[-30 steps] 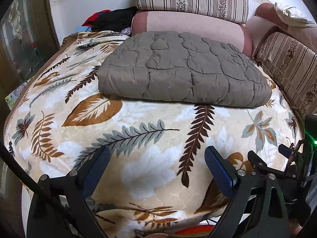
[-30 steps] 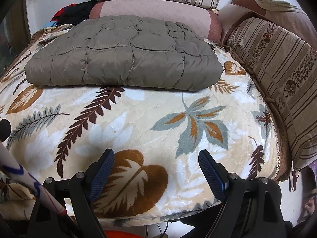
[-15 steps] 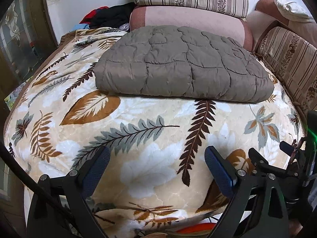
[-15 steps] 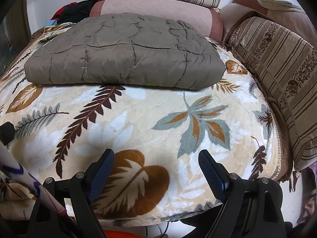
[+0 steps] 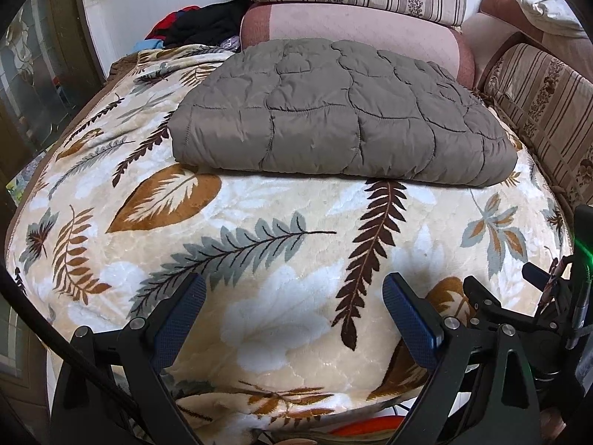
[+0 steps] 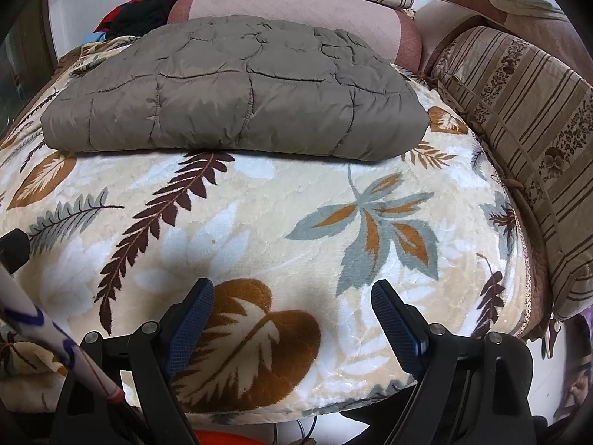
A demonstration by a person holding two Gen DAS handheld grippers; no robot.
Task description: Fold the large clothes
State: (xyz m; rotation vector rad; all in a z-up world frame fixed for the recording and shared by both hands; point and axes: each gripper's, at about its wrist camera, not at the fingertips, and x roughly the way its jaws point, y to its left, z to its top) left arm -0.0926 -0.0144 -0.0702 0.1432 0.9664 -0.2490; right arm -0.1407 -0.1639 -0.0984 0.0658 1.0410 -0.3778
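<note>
Both tongs, left (image 5: 292, 311) and right (image 6: 292, 315), gape empty short of the folded quilted jacket (image 5: 333, 111); next likely regrasping its near edge.

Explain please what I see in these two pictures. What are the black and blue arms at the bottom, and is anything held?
No robot here: a person holds one hand tool per hand, each with a camera looking along its two fingers. One picture comes from the left gripper, the other from the right gripper. Both are open and hold nothing. Ahead lies a leaf-patterned blanket with a folded brown quilted garment on it, and cushions behind.
</note>
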